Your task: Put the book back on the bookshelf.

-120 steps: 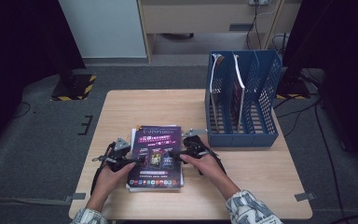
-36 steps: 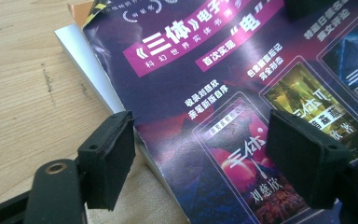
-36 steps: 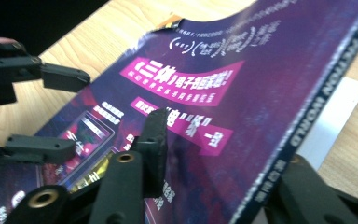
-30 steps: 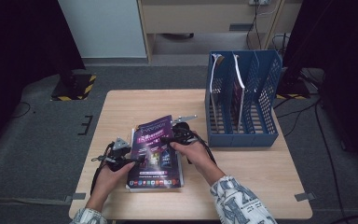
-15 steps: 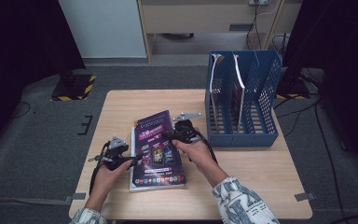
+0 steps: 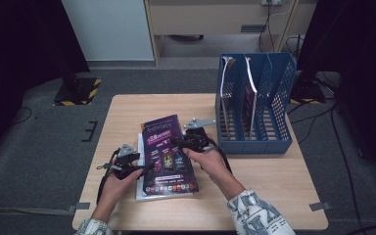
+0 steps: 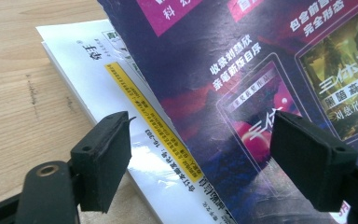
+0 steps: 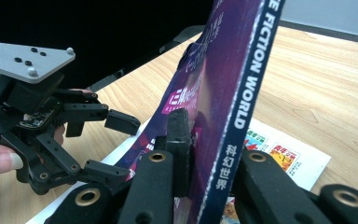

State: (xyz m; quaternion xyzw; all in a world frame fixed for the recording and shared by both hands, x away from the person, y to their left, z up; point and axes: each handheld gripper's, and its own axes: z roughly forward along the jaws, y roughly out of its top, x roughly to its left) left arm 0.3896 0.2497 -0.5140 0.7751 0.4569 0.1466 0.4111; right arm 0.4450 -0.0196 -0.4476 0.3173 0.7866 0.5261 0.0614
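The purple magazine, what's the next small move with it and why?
Probably keep lifting the purple magazine clear of the white booklet beneath, then carry it toward the blue file rack. The right tongs are shut on its spine edge, already tilted up; the left tongs stand open beside it.

magazine (image 8: 242, 88) spine | "FICTION WORLD" | "科幻世界"
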